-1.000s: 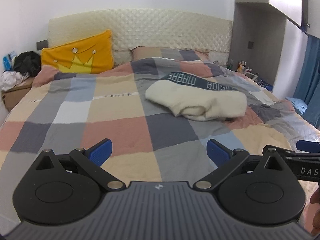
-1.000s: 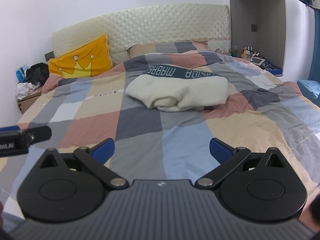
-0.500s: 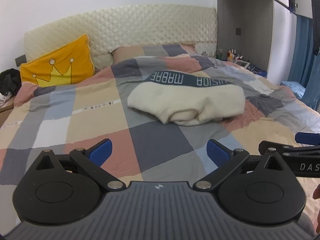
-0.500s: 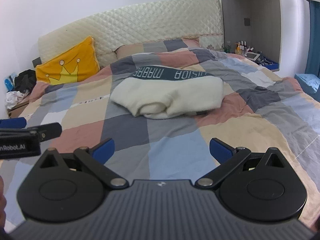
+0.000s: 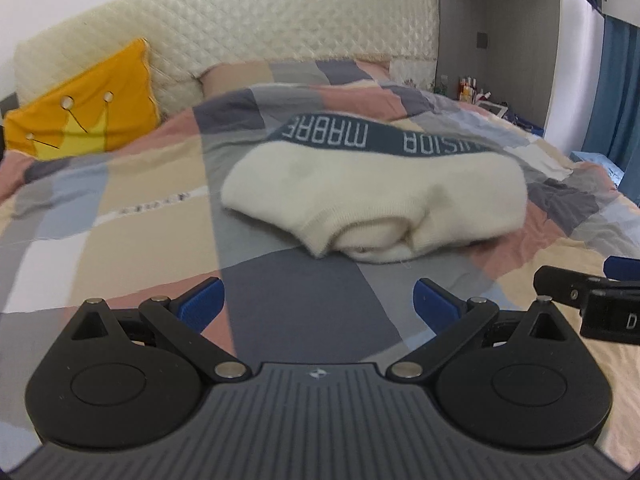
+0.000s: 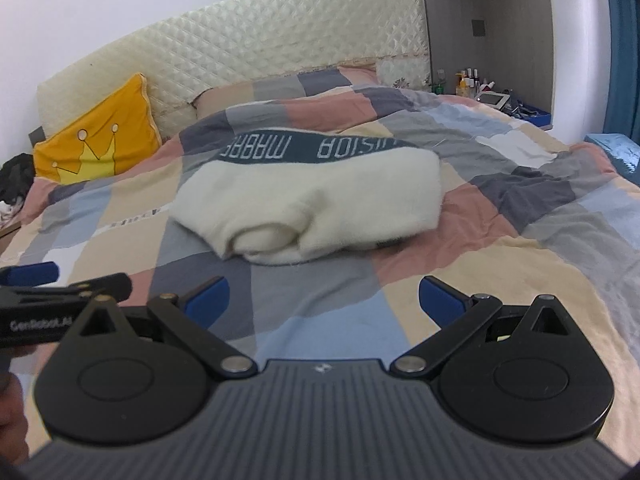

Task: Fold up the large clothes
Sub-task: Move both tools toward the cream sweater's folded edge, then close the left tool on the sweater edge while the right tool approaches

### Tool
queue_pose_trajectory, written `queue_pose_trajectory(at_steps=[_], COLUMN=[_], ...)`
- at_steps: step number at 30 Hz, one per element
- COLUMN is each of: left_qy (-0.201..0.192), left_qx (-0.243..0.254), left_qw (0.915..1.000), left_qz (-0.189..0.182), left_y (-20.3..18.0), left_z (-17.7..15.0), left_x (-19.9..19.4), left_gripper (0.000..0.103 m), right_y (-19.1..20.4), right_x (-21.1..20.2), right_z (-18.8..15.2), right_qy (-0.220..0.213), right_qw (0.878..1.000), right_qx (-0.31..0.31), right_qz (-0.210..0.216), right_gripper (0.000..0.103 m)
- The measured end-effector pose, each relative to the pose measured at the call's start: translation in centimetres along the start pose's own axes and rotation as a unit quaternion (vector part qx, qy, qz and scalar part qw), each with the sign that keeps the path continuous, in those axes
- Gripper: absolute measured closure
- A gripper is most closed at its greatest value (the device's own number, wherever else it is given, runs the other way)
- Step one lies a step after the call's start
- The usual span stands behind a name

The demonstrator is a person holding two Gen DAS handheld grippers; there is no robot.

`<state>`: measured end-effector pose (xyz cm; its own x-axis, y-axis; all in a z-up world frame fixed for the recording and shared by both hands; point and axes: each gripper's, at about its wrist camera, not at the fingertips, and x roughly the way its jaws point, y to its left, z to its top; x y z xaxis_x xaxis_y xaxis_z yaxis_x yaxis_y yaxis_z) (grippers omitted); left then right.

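Note:
A cream knitted sweater [image 5: 376, 196] [image 6: 312, 204] lies folded in a bundle on the checked bedspread [image 5: 292, 300] [image 6: 320, 304], with a dark teal band of white letters along its far edge. My left gripper [image 5: 318, 304] is open, a short way in front of the bundle, with nothing between its blue pads. My right gripper [image 6: 324, 300] is also open and holds nothing, just short of the sweater's near fold. Each gripper's fingers show at the edge of the other's view.
A yellow crown cushion [image 5: 84, 120] [image 6: 100, 148] leans on the quilted headboard [image 5: 248, 32] at the back left. A bedside shelf with small bottles [image 6: 468, 80] is at the right, blue curtains [image 5: 616, 92] beyond. Dark clothes [image 6: 14, 176] pile at the far left.
Both grippers have moved forward toward the sweater, which now looks larger and nearer. Both stayed open. The sweater has not moved.

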<state>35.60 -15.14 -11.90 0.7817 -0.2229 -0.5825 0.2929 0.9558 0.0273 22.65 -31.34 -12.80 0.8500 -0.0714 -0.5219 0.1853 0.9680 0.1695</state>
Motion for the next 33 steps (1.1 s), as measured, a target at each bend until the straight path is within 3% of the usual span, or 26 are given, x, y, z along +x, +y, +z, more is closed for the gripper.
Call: queue_pose_trajectory(at_steps=[8, 12, 16, 23, 26, 27, 28, 33], left_qy=[0.02, 0.025, 0.02, 0.021, 0.015, 0.011, 0.007, -0.033], left_qx=[-0.001, -0.024, -0.038, -0.059, -0.1, -0.115, -0.13, -0.16], left_qw=[0.9998, 0.9991, 0.9984, 0.9978, 0.994, 0.9916, 0.9892, 0.9829], left_qz=[-0.006, -0.024, -0.036, -0.024, -0.04, -0.058, -0.066, -0.085], left_y=[0.8, 1.5, 1.6, 2.0, 3.0, 3.4, 3.8, 4.8], left_z=[-0.6, -0.6, -0.7, -0.6, -0.2, -0.1, 0.0, 0.9], left_x=[9.9, 14.7, 18.2, 22.8, 23.5, 23.4, 23.3, 21.1], left_gripper=[0.001, 0.003, 0.016, 0.041, 0.063, 0.079, 0.084, 0.09], right_y=[0.7, 1.2, 2.0, 3.2, 3.5, 3.6, 3.7, 4.4], right_x=[7.6, 11.1, 14.3, 17.1, 17.6, 17.7, 17.8, 17.2], right_z=[-0.1, 0.0, -0.3, 0.0, -0.4, -0.5, -0.7, 0.0], right_qy=[0.01, 0.008, 0.001, -0.021, -0.026, -0.027, -0.03, -0.052], right_qw=[1.0, 0.999, 0.999, 0.997, 0.997, 0.996, 0.996, 0.993], right_qx=[-0.007, -0.032, -0.049, -0.069, -0.077, -0.081, -0.085, -0.104], right_qz=[-0.004, -0.01, -0.004, -0.018, -0.017, -0.021, -0.021, -0.02], right_gripper=[0.006, 0.026, 0.035, 0.036, 0.036, 0.036, 0.036, 0.036])
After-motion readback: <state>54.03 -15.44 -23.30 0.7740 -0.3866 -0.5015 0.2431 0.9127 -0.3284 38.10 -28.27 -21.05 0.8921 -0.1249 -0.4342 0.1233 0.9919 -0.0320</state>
